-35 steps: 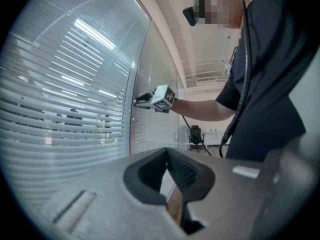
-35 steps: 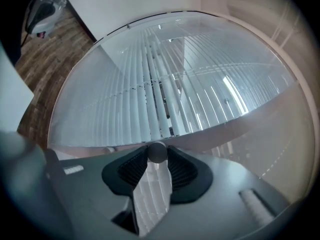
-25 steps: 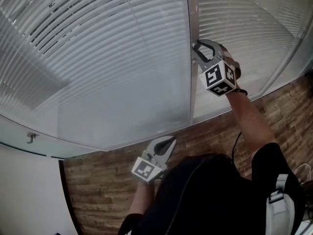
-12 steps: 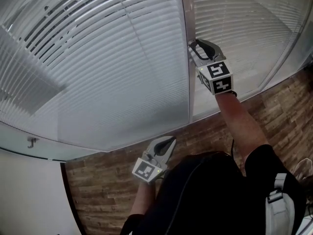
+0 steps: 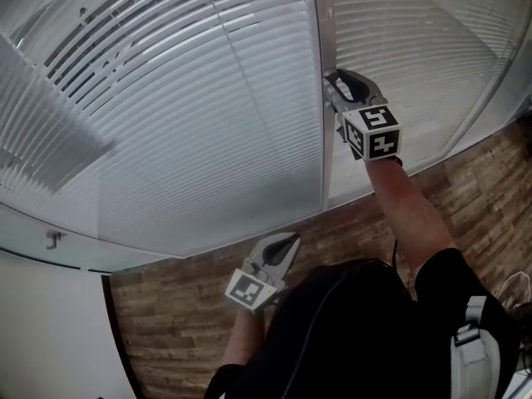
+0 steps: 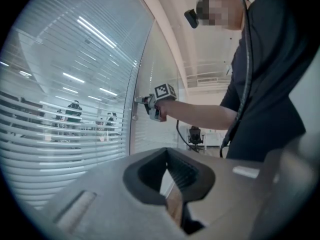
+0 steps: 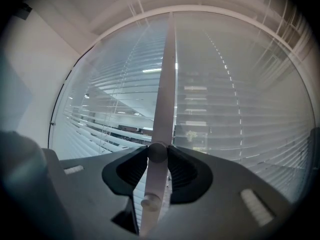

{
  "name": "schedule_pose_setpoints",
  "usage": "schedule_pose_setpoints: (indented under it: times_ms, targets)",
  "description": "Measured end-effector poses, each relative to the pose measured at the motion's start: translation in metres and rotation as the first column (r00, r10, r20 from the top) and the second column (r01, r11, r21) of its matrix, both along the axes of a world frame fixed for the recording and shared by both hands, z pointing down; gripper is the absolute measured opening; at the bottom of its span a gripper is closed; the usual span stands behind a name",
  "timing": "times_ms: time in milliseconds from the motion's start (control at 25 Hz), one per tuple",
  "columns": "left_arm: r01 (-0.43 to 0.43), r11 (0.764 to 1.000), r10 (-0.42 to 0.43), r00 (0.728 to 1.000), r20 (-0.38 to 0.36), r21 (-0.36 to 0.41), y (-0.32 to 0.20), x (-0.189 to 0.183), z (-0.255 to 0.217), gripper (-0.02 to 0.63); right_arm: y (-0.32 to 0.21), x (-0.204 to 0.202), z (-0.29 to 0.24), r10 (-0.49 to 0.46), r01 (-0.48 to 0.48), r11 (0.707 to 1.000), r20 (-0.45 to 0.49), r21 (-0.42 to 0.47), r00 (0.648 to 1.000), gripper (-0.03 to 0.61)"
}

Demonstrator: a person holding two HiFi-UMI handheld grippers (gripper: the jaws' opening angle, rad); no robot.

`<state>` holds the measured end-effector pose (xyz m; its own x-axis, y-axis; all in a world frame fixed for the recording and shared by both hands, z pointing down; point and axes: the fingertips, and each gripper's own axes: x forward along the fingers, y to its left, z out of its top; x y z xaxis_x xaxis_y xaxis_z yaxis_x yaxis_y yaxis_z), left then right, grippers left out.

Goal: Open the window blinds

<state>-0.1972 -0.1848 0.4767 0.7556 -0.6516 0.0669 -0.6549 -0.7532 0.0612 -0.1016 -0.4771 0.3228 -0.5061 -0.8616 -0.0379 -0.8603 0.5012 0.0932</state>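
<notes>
**Clamped on the knob at the window post**

Grips a small round knob (image 7: 157,151) with the right gripper (image 5: 337,88), one ribbed pad pressed to each side of it. Reaches out at arm's length, forearm (image 5: 407,198) stretched toward the glass, marker cube (image 5: 371,131) turned upward. Meets that knob on the pale vertical post (image 5: 322,152) between two glazed panels, with a second knob (image 7: 149,202) just below it on the same post. Holds the left gripper (image 5: 289,241) low and close to the torso, well apart from the window, jaws drawn together with nothing between them. Faces the window blinds (image 5: 191,98) on the panel left of the post, slats tilted partly, so that ceiling lights and a room beyond show through the gaps. Looks onto a second set of blinds (image 5: 399,32) on the right panel, slats there seeming flatter and more closed. Stands on wood-plank flooring (image 5: 174,314), beside a white wall (image 5: 50,331) at the left.
</notes>
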Motion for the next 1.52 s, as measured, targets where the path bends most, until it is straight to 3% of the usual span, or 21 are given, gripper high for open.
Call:
schedule_pose_setpoints:
  times_ms: [200, 760, 1000, 1200, 1400, 1520]
  targets:
    - [-0.012, 1.0, 0.012, 1.0, 0.001, 0.001, 0.002, 0.001, 0.0, 0.005, 0.0, -0.001, 0.002, 0.01, -0.006, 0.999, -0.11, 0.039, 0.994, 0.13]
    - [-0.013, 1.0, 0.013, 1.0, 0.004, 0.007, 0.002, 0.002, -0.003, 0.005, 0.003, -0.001, 0.0, -0.013, 0.02, 0.999, -0.142, 0.049, 0.99, 0.15]
    - [-0.009, 1.0, 0.009, 1.0, 0.016, 0.005, 0.0, -0.003, -0.005, 0.005, 0.04, 0.002, -0.004, -0.118, 0.123, 0.99, -0.065, 0.074, 0.991, 0.178]
    - [-0.026, 1.0, 0.026, 0.999, 0.027, 0.004, -0.002, -0.001, -0.002, 0.005, 0.071, 0.025, 0.016, -0.157, 0.157, 0.987, 0.01, 0.011, 0.987, 0.156]
    - [-0.081, 0.997, 0.081, 0.996, 0.038, 0.003, -0.004, 0.013, -0.003, 0.005, 0.102, 0.043, 0.043, -0.236, 0.24, 0.97, 0.087, -0.038, 0.968, 0.007]
    - [-0.11, 0.994, 0.11, 0.993, 0.045, 0.0, -0.006, 0.022, -0.002, 0.005, 0.118, 0.05, 0.061, -0.274, 0.282, 0.957, 0.107, -0.071, 0.956, 0.006]
